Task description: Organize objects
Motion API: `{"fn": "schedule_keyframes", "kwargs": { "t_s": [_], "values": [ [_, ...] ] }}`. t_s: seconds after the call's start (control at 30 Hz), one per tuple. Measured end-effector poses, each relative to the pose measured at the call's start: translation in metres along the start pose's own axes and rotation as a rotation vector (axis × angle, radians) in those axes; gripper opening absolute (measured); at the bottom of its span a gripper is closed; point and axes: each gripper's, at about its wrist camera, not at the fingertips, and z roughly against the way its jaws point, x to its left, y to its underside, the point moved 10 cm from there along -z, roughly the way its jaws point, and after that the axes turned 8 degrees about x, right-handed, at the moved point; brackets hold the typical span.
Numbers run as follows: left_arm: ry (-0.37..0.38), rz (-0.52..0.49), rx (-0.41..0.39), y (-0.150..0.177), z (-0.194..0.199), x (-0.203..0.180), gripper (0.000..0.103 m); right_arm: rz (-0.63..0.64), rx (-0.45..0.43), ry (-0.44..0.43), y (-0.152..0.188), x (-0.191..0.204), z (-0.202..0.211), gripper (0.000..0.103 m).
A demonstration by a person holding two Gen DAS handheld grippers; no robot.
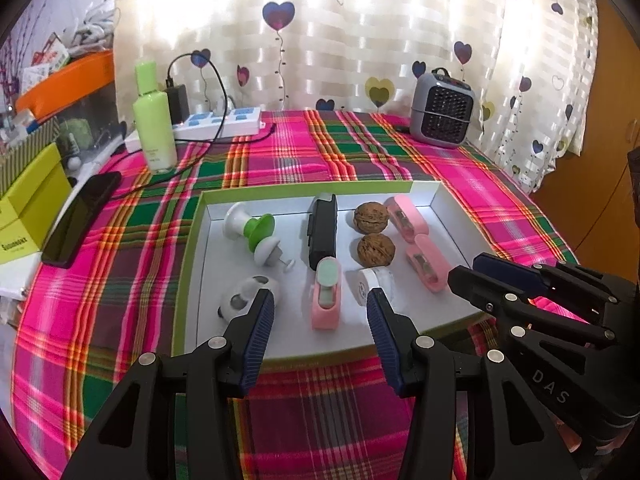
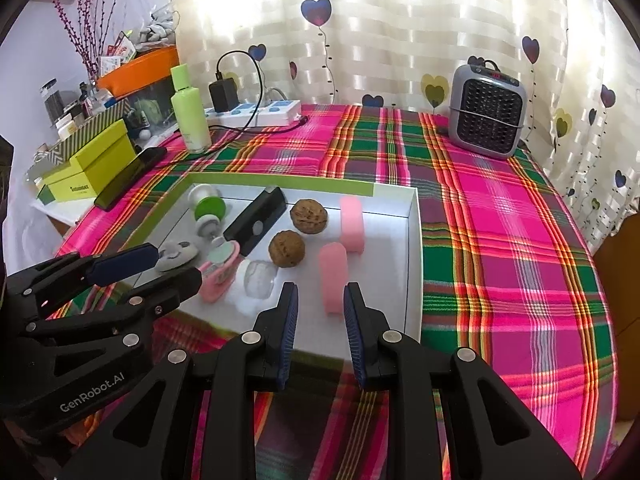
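A shallow white tray with a green rim (image 1: 188,240) (image 2: 412,240) lies on the plaid cloth. In it lie two walnuts (image 1: 371,218) (image 2: 309,216), a black case (image 1: 323,232) (image 2: 256,224), a green-and-white holder (image 1: 256,232) (image 2: 208,208), three pink sharpeners (image 1: 326,296) (image 2: 333,276), a white tape roll (image 1: 374,285) (image 2: 258,280) and a small grey-white toy (image 1: 240,300) (image 2: 176,256). My left gripper (image 1: 320,308) (image 2: 160,268) is open and empty over the tray's near edge. My right gripper (image 2: 320,300) (image 1: 468,268) is open and empty just before a pink sharpener.
A green bottle (image 1: 154,120), a power strip (image 1: 224,120) with charger and cable, and a black phone (image 1: 82,218) lie at the back left. A grey heater (image 1: 442,110) (image 2: 486,110) stands at the back right. Boxes (image 2: 92,164) sit beyond the left table edge.
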Motion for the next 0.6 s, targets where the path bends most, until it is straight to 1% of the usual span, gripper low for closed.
{"fn": "schedule_keyframes", "kwargs": {
  "t_s": [0.27, 0.6],
  "values": [
    [-0.020, 0.000, -0.025, 0.015, 0.019, 0.001, 0.047, -0.009, -0.015, -0.007, 0.014, 0.007, 0.016, 0.025],
    [-0.041, 0.017, -0.014, 0.038, 0.028, 0.005, 0.047, -0.012, -0.014, -0.002, 0.035, 0.013, 0.025, 0.025]
  ]
}}
